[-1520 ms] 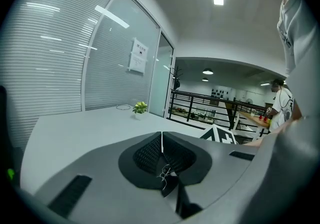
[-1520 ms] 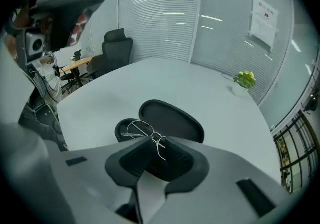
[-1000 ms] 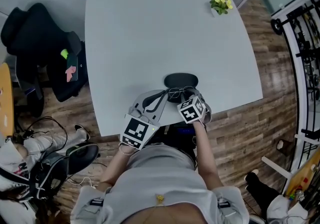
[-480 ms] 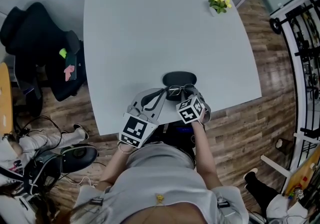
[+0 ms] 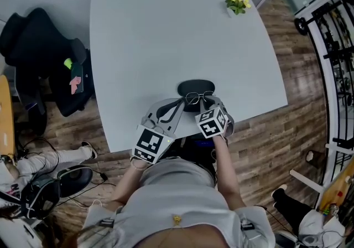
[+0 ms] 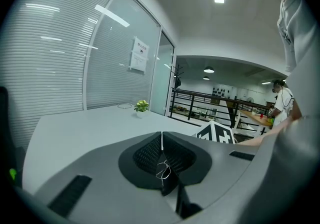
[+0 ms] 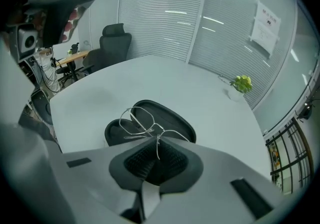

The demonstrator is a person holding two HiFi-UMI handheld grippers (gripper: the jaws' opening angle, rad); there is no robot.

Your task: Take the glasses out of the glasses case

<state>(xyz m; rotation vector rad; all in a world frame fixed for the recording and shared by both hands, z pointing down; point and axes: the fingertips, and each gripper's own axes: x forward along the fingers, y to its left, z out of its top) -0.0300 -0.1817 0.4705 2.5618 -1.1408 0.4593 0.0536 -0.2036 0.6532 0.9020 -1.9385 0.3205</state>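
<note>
Glasses (image 7: 136, 119) with a thin wire frame are pinched in my right gripper (image 7: 158, 144), whose two dark ribbed jaws press together on one slim wire of the frame. The lenses stick out ahead of the jaws, right over the near part of the open black glasses case (image 7: 172, 116); I cannot tell whether the frame touches the case. The case lies on a pale grey table (image 5: 166, 31), close to the edge nearest me. My left gripper (image 6: 162, 140) sits just beside the right one, at the case's left end, with its jaws pressed together and nothing from the table between them; only a short bit of pale thread shows at their seam. In the left gripper view the marker cube of the right gripper is close by on the right. From the head view both grippers reach in side by side over the table's near edge, tips pointing at the case. A small green potted plant (image 5: 237, 4) with yellow blooms stands at the far right corner of the table, well apart from the case. A black office chair (image 5: 38, 42) stands off the left side of the table, on a wooden floor (image 5: 276, 130).
</note>
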